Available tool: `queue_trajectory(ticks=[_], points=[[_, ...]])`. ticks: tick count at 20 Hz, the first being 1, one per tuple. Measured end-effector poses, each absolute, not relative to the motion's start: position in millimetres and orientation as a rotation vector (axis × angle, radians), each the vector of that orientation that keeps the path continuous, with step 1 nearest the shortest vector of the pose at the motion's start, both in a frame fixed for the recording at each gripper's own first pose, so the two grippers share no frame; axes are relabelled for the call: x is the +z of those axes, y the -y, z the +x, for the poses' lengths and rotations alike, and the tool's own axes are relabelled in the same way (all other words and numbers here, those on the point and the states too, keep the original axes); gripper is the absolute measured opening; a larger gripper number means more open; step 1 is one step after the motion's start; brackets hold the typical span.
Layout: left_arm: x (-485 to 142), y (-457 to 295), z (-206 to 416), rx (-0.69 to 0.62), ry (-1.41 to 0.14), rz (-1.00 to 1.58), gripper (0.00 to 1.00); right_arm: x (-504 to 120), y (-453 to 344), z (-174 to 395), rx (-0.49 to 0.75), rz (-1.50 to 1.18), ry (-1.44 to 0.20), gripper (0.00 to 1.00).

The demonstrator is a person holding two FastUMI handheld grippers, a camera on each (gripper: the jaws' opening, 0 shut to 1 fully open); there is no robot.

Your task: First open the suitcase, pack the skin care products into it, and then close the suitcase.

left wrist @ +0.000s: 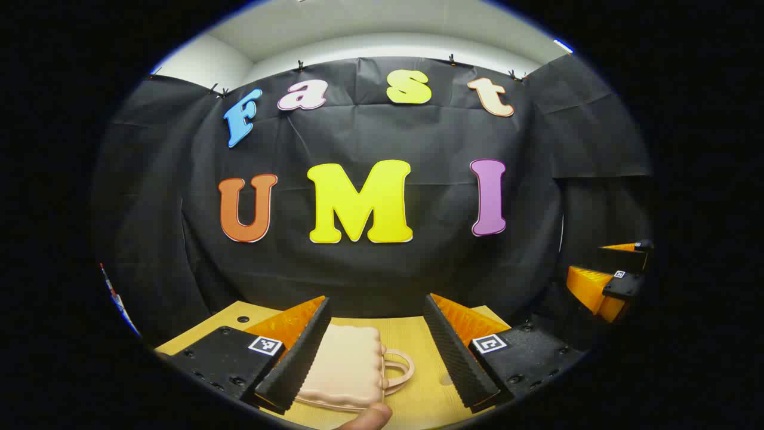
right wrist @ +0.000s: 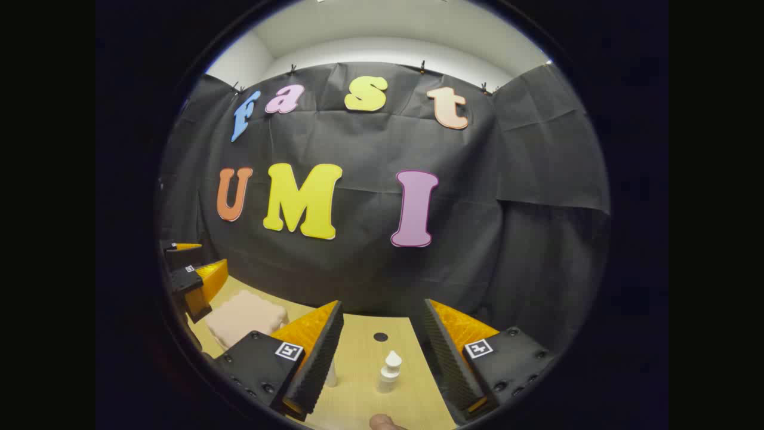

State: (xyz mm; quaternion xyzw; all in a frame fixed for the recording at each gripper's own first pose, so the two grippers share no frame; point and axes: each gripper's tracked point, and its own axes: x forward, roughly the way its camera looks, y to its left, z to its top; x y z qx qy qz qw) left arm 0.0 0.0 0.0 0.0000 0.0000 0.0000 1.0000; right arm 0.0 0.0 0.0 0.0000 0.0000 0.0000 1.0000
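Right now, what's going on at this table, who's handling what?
A person holds a gripper in each hand above a wooden table. The left gripper is open, its fingers either side of a small pink suitcase that lies closed with its handle to the right. The right gripper is open too, facing a small white bottle standing upright, with another white item partly hidden behind a finger. Nothing is packed yet.

One suitcase (left wrist: 343, 365), two bottles (right wrist: 390, 371).
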Motion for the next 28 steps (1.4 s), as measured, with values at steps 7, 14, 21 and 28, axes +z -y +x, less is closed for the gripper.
queue_trajectory(ticks=[7, 14, 21, 28], points=[[-3, 1, 4, 0.001, -0.009, 0.004, 0.99, -1, -3, 10, 0.012, -0.007, -0.005, 0.79], [-6, 6, 2, 0.000, -0.025, 0.000, 0.99, -7, -1, 13, 0.025, -0.005, -0.018, 0.79], [-19, 12, -3, -0.003, -0.029, 0.047, 0.99, -19, 5, 8, 0.023, -0.013, -0.030, 0.80], [-68, 20, 4, -0.017, -0.058, 0.199, 0.99, -52, 22, 2, -0.001, -0.014, -0.095, 0.79]])
